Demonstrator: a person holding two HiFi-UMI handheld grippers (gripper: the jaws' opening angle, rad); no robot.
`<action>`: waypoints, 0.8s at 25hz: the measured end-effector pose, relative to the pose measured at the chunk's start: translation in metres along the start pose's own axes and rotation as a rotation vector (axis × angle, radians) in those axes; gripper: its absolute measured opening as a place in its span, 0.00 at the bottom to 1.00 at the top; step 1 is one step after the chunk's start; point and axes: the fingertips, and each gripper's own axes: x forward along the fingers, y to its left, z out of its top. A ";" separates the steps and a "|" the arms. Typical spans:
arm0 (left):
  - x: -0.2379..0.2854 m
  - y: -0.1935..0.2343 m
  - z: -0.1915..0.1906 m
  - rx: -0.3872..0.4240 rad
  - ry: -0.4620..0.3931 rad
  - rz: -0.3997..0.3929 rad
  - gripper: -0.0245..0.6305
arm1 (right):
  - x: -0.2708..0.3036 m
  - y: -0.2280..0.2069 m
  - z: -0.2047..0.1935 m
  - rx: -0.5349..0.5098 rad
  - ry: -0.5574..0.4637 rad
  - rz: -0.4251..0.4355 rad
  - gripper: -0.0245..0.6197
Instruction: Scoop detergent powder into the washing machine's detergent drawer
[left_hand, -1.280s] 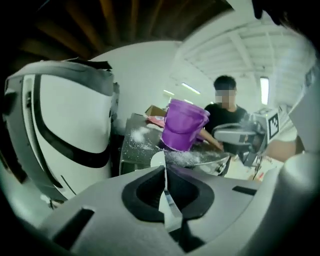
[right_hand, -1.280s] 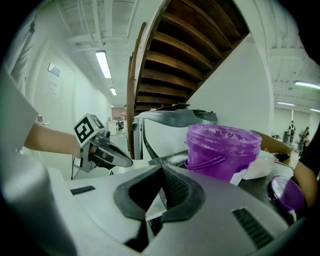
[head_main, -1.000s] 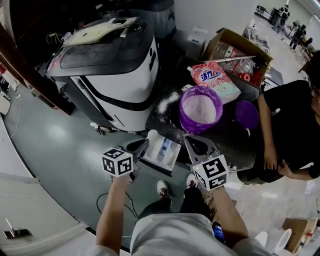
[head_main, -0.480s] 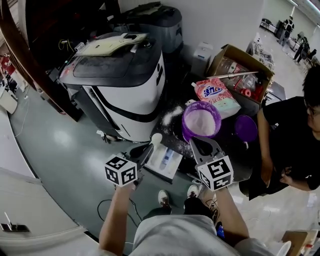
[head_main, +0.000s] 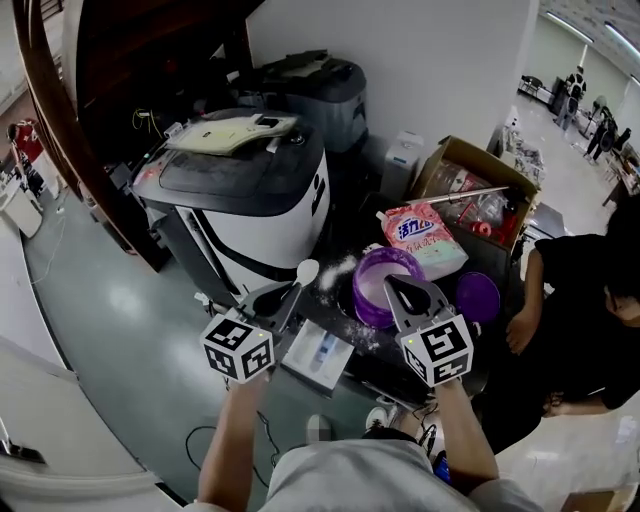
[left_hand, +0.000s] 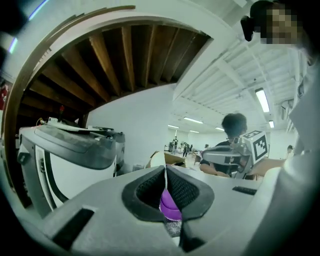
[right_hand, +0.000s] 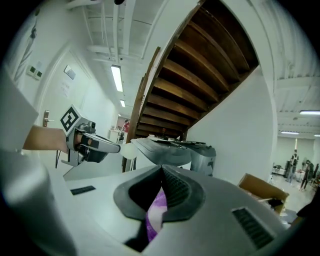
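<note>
- The left gripper (head_main: 283, 293) had its fingers closed on the handle of a white spoon (head_main: 307, 271), with the bowl sticking out past the fingertips.
- The right gripper (head_main: 402, 287) had its fingers pressed together on nothing, and hung over the purple tub (head_main: 362, 300) of detergent powder.
- The white detergent drawer (head_main: 335, 362) lay under the left gripper, near the washing machine (head_main: 250, 190).
- A pink detergent bag (head_main: 425, 240) lay behind the tub.

Reaches both bare forearms (head_main: 235, 435) forward, side by side. Grips a white scoop (head_main: 308, 270) in the left gripper (head_main: 292, 288), jaws closed on it, bowl past the tips. Holds the right gripper (head_main: 393, 283) alongside, jaws pressed together
</note>
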 end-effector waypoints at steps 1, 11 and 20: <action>0.001 -0.001 0.009 0.015 -0.013 0.006 0.06 | 0.000 -0.004 0.006 -0.007 -0.010 0.002 0.03; 0.001 -0.011 0.072 0.142 -0.118 0.056 0.06 | 0.005 -0.028 0.054 -0.059 -0.107 0.007 0.03; -0.002 -0.004 0.106 0.227 -0.179 0.105 0.06 | 0.016 -0.043 0.080 -0.086 -0.184 0.003 0.03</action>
